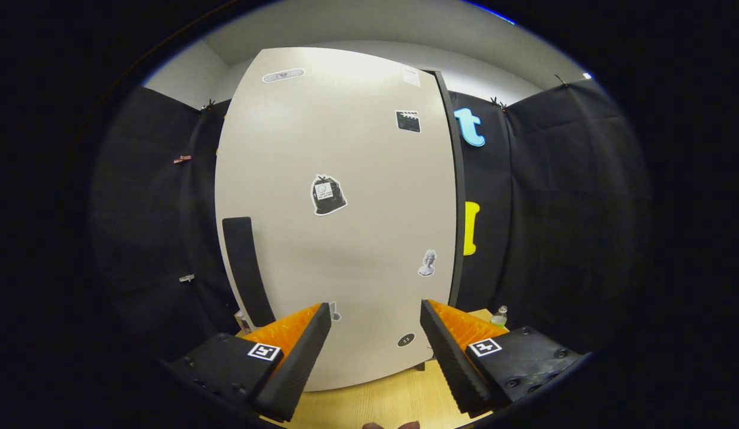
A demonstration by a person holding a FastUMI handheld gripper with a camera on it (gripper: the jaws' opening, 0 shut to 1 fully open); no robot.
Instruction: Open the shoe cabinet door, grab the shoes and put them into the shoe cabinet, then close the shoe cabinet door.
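Right now the gripper (375, 333) faces the shoe cabinet door (336, 226) square on, its fingers spread wide apart with nothing between them. The pale door stands upright on the wooden floor (375, 405) and looks fully closed; its dark edge runs down the side nearer the booth's corner. A dark vertical handle (247, 271) sits low on the door's opposite edge, just beyond one finger and off to that side rather than in line with the gap. Several stickers (329, 195) dot the panel. A small bottle (499, 316) stands on the floor near the cabinet's far corner, behind the other finger. No shoes can be made out. By my reading, the task is either at its first step, opening the door, or at its end with the door just closed; the picture alone does not settle which. If opening is in hand, the next move calls for shifting sideways toward the handle, getting the fingers round it, closing, and pulling the door outward.
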